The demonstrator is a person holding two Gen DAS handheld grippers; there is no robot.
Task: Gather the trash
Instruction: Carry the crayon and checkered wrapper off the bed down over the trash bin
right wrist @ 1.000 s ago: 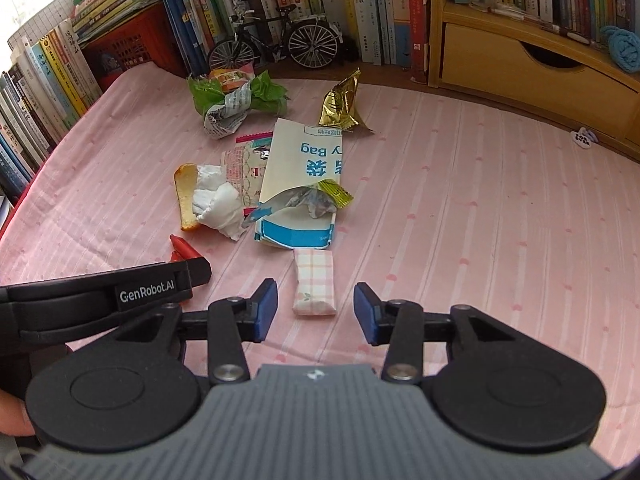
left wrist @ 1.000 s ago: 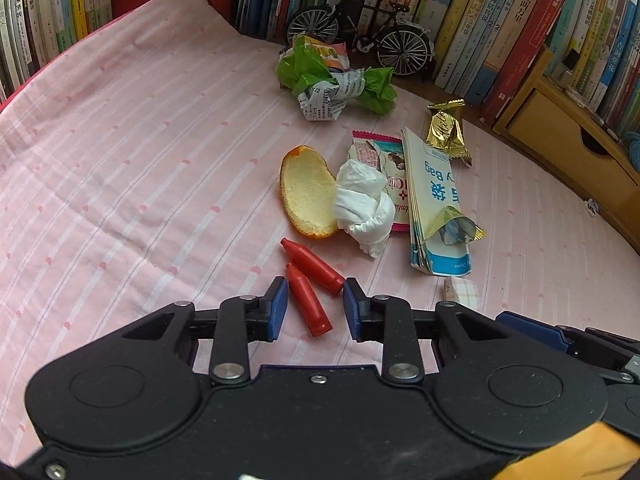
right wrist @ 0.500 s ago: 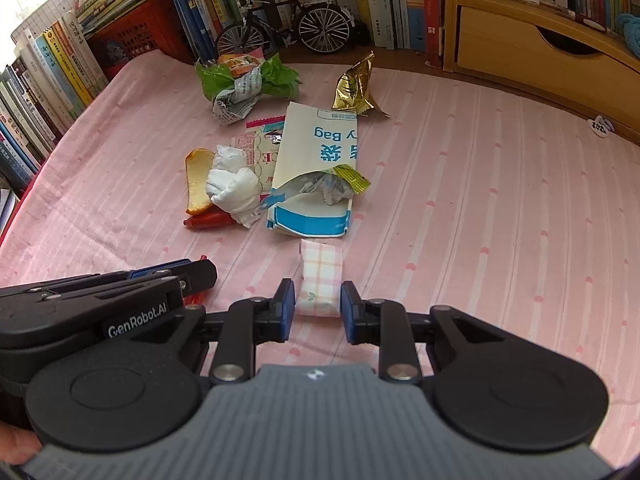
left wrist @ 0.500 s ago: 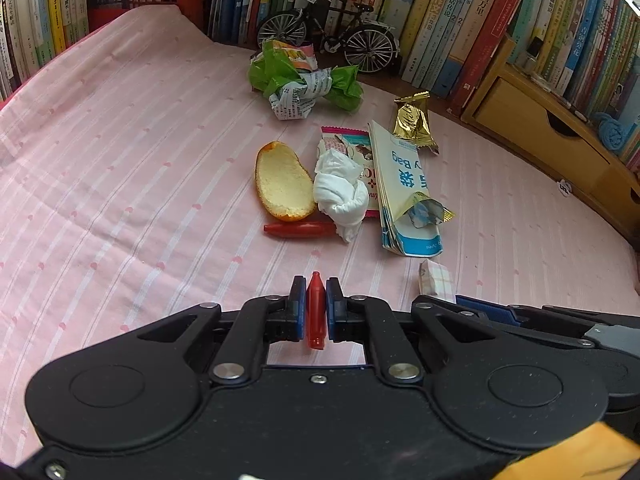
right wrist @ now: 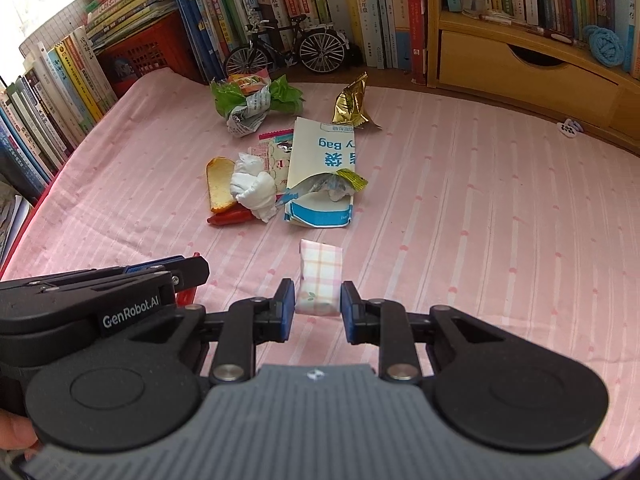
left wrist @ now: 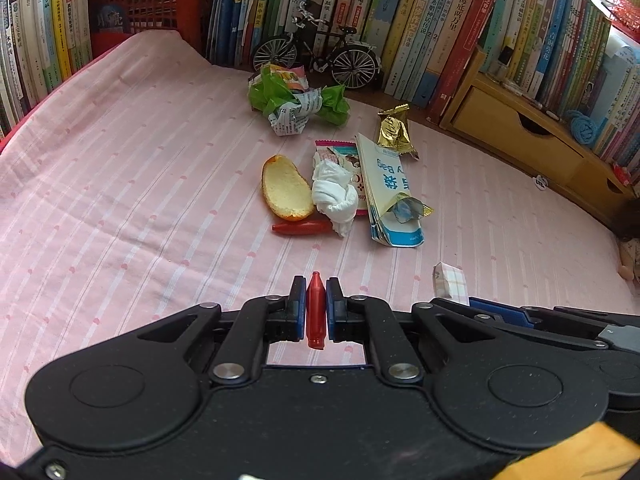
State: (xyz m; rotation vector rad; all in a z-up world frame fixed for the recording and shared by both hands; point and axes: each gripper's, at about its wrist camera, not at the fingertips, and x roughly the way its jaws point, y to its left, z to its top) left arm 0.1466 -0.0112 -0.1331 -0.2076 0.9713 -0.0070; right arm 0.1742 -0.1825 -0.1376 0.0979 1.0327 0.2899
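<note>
My left gripper (left wrist: 315,304) is shut on a small red cap (left wrist: 315,312), lifted above the pink cloth. A second red cap (left wrist: 303,227) lies by the orange peel (left wrist: 286,188) and a crumpled white tissue (left wrist: 334,194). My right gripper (right wrist: 318,304) is shut on a pink checked tissue pack (right wrist: 320,280), also seen in the left wrist view, tissue pack (left wrist: 450,282). Further back lie an open paper bag (right wrist: 320,172), a pink wrapper (right wrist: 276,152), a gold wrapper (right wrist: 352,100) and a green and newspaper bundle (right wrist: 252,100).
The pink striped cloth (left wrist: 120,184) covers the surface. Rows of books (left wrist: 400,12), a model bicycle (left wrist: 316,56), a red crate (left wrist: 148,16) and a wooden drawer unit (left wrist: 520,136) line the back and sides. A fingertip (right wrist: 14,428) shows at the lower left.
Both grippers went from open to shut, the left on a red cap and the right on the tissue pack, and both have pulled up and back from the pile. The other cap shifted sideways.
</note>
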